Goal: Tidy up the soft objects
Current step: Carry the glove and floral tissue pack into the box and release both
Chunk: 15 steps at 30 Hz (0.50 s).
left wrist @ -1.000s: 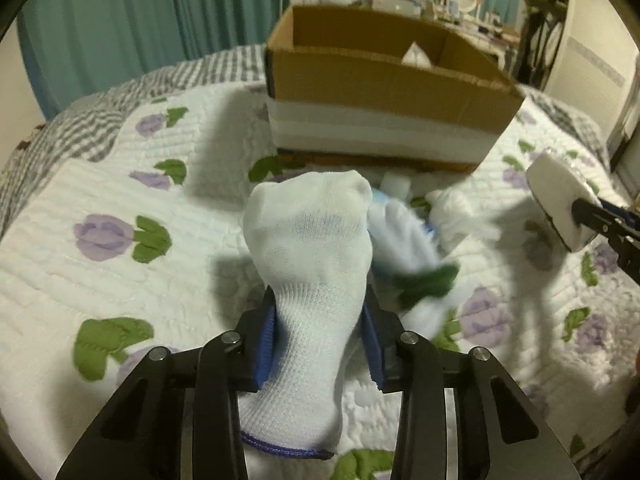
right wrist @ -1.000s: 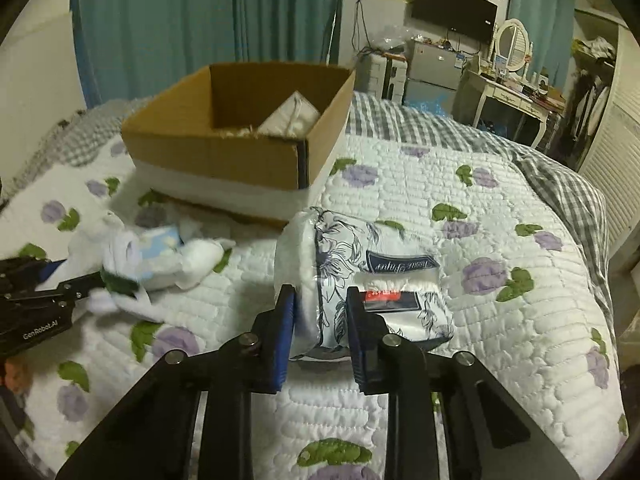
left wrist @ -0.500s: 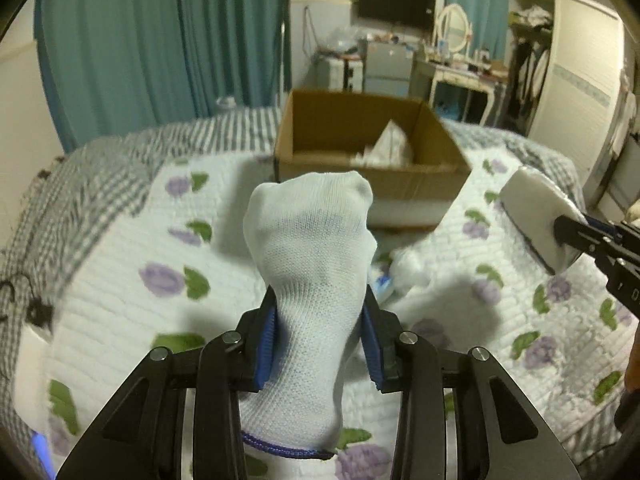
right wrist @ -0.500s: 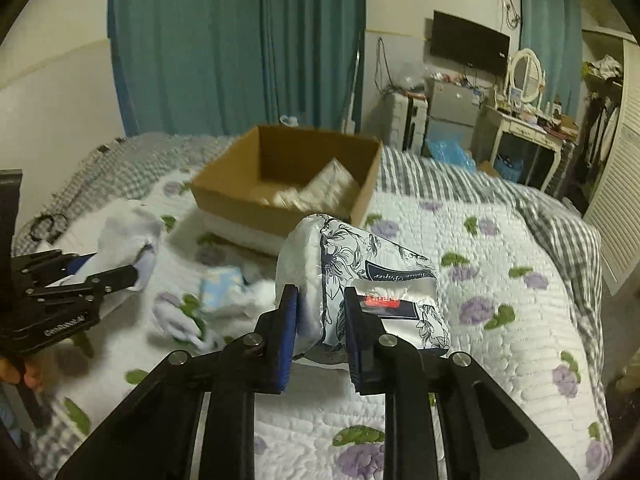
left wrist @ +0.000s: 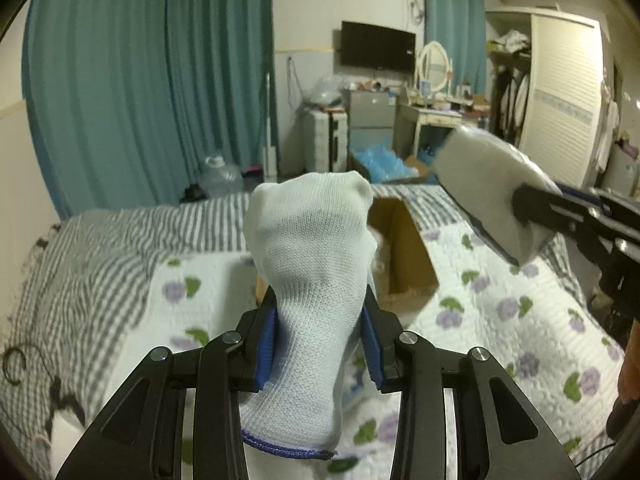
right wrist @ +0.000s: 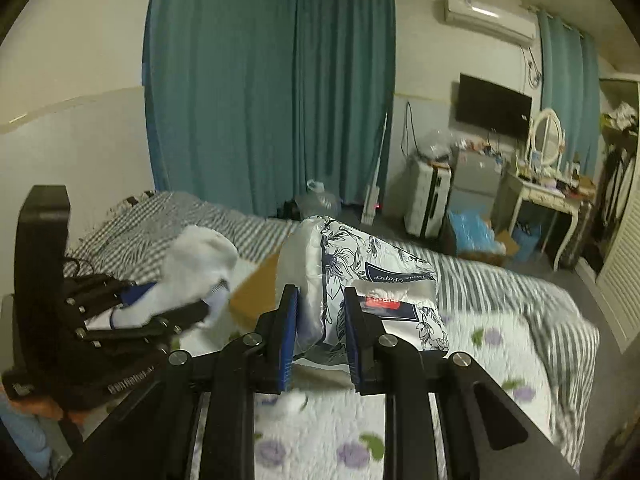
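We see the left gripper (left wrist: 319, 344) clamped on a white knit sock (left wrist: 308, 280), its blue pads pressing the ribbed middle while the rounded toe stands up in front of the lens and a thin blue-trimmed cuff hangs below the fingers. Our right gripper (right wrist: 319, 328) pinches a soft tissue pack (right wrist: 360, 280), a plump plastic wrap printed with dark blue flowers and a red label. Both are held in the air above the flowered quilt (left wrist: 520, 312), with the open cardboard box (left wrist: 404, 256) lying beyond the sock.
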Tool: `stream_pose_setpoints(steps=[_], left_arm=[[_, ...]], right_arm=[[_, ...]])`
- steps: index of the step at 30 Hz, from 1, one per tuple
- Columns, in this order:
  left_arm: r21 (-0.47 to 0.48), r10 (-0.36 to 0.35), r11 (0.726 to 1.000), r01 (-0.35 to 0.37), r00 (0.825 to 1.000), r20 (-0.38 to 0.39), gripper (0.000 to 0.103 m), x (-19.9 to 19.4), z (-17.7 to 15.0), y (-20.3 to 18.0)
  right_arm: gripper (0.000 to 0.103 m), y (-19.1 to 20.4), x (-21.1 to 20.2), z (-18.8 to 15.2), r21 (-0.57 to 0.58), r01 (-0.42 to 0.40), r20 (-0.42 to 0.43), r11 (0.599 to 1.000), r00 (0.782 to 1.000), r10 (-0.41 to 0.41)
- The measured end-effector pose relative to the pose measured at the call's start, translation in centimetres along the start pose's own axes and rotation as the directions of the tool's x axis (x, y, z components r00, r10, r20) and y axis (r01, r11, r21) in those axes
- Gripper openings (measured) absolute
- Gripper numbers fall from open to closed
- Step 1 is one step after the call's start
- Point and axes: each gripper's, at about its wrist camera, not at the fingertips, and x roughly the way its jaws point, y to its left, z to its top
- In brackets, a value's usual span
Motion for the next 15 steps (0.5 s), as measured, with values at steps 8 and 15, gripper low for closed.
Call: stream_pose_setpoints(steps=[8, 15], left_arm=[[0.009, 0.006, 1.0, -0.006, 1.0, -0.018, 0.036, 5.3, 3.0, 0.5], [0.012, 0.027, 1.0, -0.026, 0.997, -0.073, 0.036, 11.6, 3.1, 2.0]], right_arm=[[0.021, -1.6, 6.4, 4.4, 0.033, -0.059, 0.017, 0.998, 0.998, 0.058], [0.022, -3.1, 15.9, 2.3, 0.061, -0.102, -0.088, 0.993, 0.99, 0.107]])
